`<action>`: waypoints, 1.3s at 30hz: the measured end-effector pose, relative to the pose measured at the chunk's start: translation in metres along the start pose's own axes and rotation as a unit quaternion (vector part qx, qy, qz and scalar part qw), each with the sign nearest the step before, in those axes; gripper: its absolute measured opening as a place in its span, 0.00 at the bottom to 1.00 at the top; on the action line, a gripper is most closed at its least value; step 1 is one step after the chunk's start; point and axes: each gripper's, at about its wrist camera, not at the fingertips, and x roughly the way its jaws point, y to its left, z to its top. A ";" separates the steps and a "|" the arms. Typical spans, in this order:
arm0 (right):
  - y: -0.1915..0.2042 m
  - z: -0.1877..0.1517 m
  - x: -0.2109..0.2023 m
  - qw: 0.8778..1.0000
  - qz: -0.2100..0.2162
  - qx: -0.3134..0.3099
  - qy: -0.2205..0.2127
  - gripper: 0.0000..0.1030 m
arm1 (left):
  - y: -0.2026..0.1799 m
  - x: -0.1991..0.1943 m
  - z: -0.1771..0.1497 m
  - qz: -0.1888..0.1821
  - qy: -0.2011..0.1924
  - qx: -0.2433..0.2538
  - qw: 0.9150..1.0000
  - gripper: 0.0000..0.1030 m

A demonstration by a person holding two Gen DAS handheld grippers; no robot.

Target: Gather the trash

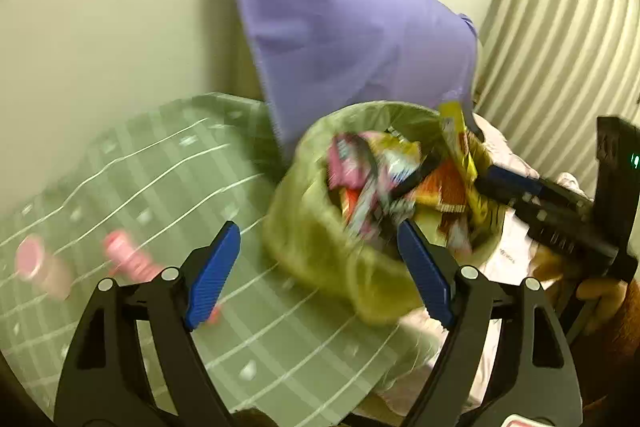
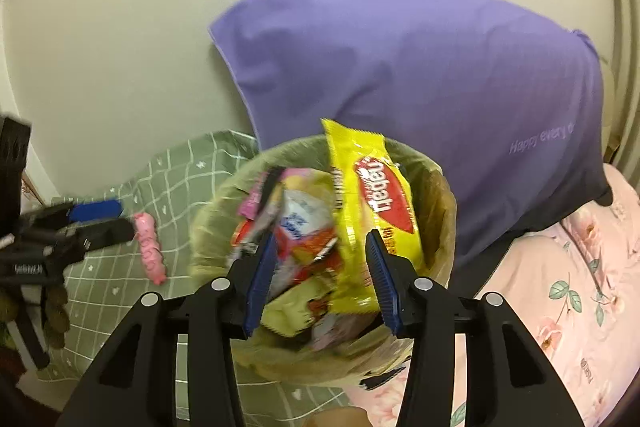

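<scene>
Left wrist view: left gripper [image 1: 320, 269] wide open, empty; lined trash bin [image 1: 320, 247] at 1 o'clock, pink wrapper [image 1: 130, 259] on green checked sheet [image 1: 180, 167] at 10 o'clock.

Right wrist view: right gripper [image 2: 322, 275] open over bin; yellow snack packet [image 2: 374, 199] between fingers, grip unclear. Likely drop-in step; next, fetch pink wrapper.

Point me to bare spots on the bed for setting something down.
Free: green checked sheet between the left claw and the trash bin; also the pink floral bedding right of the bin, below the purple pillow. Crowded: the bin, heaped with wrappers including the yellow packet, and the patch around the pink item.
</scene>
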 end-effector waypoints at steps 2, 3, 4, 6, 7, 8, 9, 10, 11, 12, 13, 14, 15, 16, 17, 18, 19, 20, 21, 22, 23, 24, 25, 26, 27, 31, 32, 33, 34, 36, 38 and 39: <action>0.014 -0.004 -0.015 1.000 -0.006 0.009 -0.014 0.43 | 0.007 -0.023 -0.017 0.025 -0.009 0.007 1.000 0.75; 0.021 -0.007 -0.021 1.000 -0.003 0.017 -0.019 0.43 | 0.011 -0.036 -0.028 0.040 -0.012 0.010 0.999 0.75; 0.028 -0.010 -0.027 0.999 0.005 0.023 -0.023 0.43 | 0.013 -0.044 -0.034 0.050 -0.013 0.012 0.999 0.75; 0.050 -0.021 -0.042 0.999 0.016 0.021 -0.032 0.43 | 0.018 -0.065 -0.050 0.070 -0.018 0.014 0.997 0.75; 0.064 -0.028 -0.048 0.999 0.013 0.014 -0.031 0.43 | 0.021 -0.076 -0.059 0.081 -0.022 0.014 0.996 0.75; 0.072 -0.033 -0.052 0.999 0.011 0.012 -0.030 0.43 | 0.023 -0.085 -0.066 0.091 -0.024 0.015 0.995 0.75; 0.083 -0.040 -0.057 0.999 0.013 0.013 -0.029 0.43 | 0.024 -0.094 -0.073 0.096 -0.025 0.018 0.995 0.75; 0.093 -0.048 -0.060 0.999 0.020 0.015 -0.025 0.43 | 0.024 -0.101 -0.079 0.098 -0.027 0.022 0.995 0.75; 0.099 -0.054 -0.063 0.999 0.024 0.017 -0.021 0.43 | 0.024 -0.107 -0.085 0.099 -0.031 0.025 0.994 0.75; 0.108 -0.060 -0.064 0.999 0.025 0.017 -0.017 0.43 | 0.024 -0.112 -0.090 0.100 -0.032 0.025 0.994 0.75; 0.118 -0.066 -0.066 1.000 0.022 0.017 -0.012 0.43 | 0.025 -0.114 -0.093 0.103 -0.032 0.022 0.994 0.75; 0.124 -0.070 -0.068 1.000 0.022 0.016 -0.010 0.43 | 0.026 -0.119 -0.097 0.109 -0.031 0.018 0.993 0.75; 0.131 -0.075 -0.070 1.000 0.024 0.014 -0.009 0.43 | 0.027 -0.123 -0.102 0.116 -0.032 0.016 0.993 0.75; 0.138 -0.079 -0.072 1.000 0.024 0.012 -0.008 0.43 | 0.027 -0.128 -0.105 0.123 -0.036 0.017 0.992 0.75; 0.143 -0.082 -0.073 1.000 0.023 0.013 -0.008 0.43 | 0.028 -0.133 -0.108 0.131 -0.040 0.017 0.990 0.75; 0.146 -0.084 -0.075 1.000 0.022 0.013 -0.008 0.43 | 0.029 -0.138 -0.110 0.140 -0.044 0.015 0.989 0.74; 0.150 -0.086 -0.076 1.000 0.021 0.015 -0.008 0.43 | 0.030 -0.142 -0.111 0.144 -0.047 0.011 0.988 0.73; 0.153 -0.088 -0.079 1.000 0.019 0.017 -0.009 0.43 | 0.032 -0.148 -0.113 0.146 -0.052 0.006 0.988 0.73; 0.155 -0.089 -0.081 1.000 0.018 0.017 -0.011 0.43 | 0.035 -0.153 -0.113 0.148 -0.058 -0.002 0.987 0.73; 0.157 -0.089 -0.082 1.000 0.017 0.016 -0.013 0.43 | 0.038 -0.158 -0.114 0.151 -0.062 -0.007 0.987 0.72; 0.160 -0.090 -0.085 1.000 0.015 0.014 -0.016 0.43 | 0.041 -0.161 -0.114 0.153 -0.064 -0.013 0.986 0.72; 0.163 -0.092 -0.088 1.000 0.013 0.011 -0.019 0.43 | 0.044 -0.163 -0.114 0.155 -0.066 -0.017 0.986 0.72; 0.165 -0.092 -0.090 1.000 0.012 0.008 -0.021 0.43 | 0.046 -0.165 -0.114 0.157 -0.066 -0.020 0.985 0.72; 0.168 -0.092 -0.091 1.000 0.010 0.004 -0.022 0.43 | 0.049 -0.166 -0.114 0.158 -0.066 -0.025 0.985 0.72; 0.170 -0.092 -0.092 1.000 0.009 0.001 -0.022 0.43 | 0.051 -0.166 -0.113 0.157 -0.065 -0.029 0.985 0.72; 0.174 -0.091 -0.093 1.000 0.011 -0.003 -0.020 0.43 | 0.056 -0.166 -0.113 0.159 -0.068 -0.037 0.984 0.72; 0.175 -0.091 -0.093 1.000 0.011 -0.004 -0.020 0.43 | 0.057 -0.168 -0.112 0.162 -0.071 -0.037 0.984 0.72; 0.176 -0.091 -0.093 1.000 0.011 -0.005 -0.021 0.43 | 0.058 -0.169 -0.112 0.163 -0.073 -0.038 0.983 0.72; 0.177 -0.091 -0.093 1.000 0.010 -0.006 -0.022 0.43 | 0.060 -0.170 -0.111 0.164 -0.075 -0.040 0.983 0.72; 0.177 -0.090 -0.092 1.000 0.010 -0.006 -0.020 0.43 | 0.063 -0.171 -0.109 0.165 -0.077 -0.044 0.982 0.72; 0.177 -0.090 -0.091 1.000 0.012 -0.003 -0.019 0.43 | 0.064 -0.173 -0.109 0.164 -0.079 -0.046 0.982 0.72; 0.177 -0.089 -0.090 1.000 0.012 -0.002 -0.019 0.43 | 0.064 -0.173 -0.108 0.165 -0.080 -0.046 0.982 0.72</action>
